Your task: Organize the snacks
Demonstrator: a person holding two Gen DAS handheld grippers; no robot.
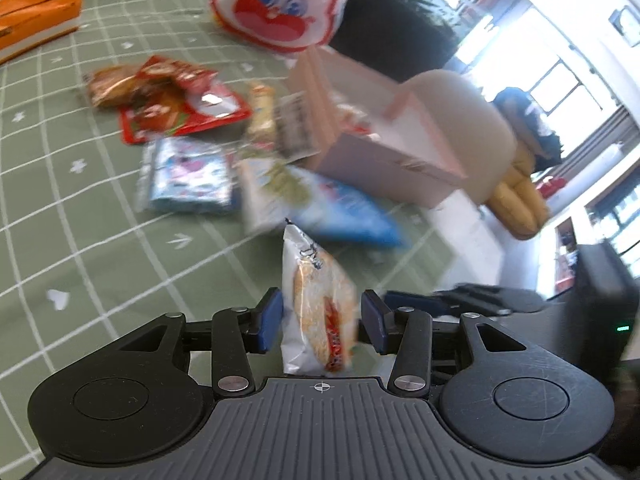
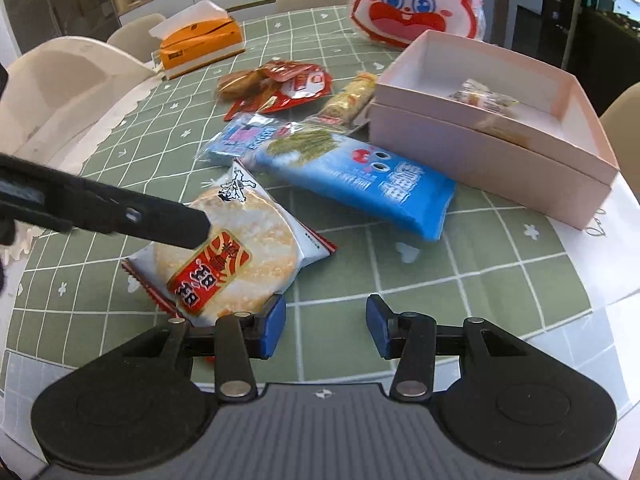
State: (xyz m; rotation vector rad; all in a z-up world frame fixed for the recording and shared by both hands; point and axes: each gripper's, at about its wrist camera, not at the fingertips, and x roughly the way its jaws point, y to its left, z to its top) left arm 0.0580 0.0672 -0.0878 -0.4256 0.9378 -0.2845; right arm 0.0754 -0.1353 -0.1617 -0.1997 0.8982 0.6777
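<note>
Left gripper (image 1: 322, 308): fingers clenched on the cracker packet (image 1: 312, 280), which stands edge-on between them, seemingly lifted just off the surface (image 2: 440, 280) toward its near edge.
Right gripper (image 2: 326, 320): fingers released, nothing between them, hovering over the near edge.
Blue packet (image 2: 360, 184): flat, mid-surface, other snacks behind it.
Box (image 2: 480, 160): pink, open, at the right edge, a few snacks inside.
Step in hand, by my reading: carrying the cracker packet. Next move calls for crossing right, over the blue packet, and letting go above the box.

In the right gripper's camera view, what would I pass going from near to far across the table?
Rice cracker packet → long blue snack bag → red snack packet → orange tissue box.
</note>
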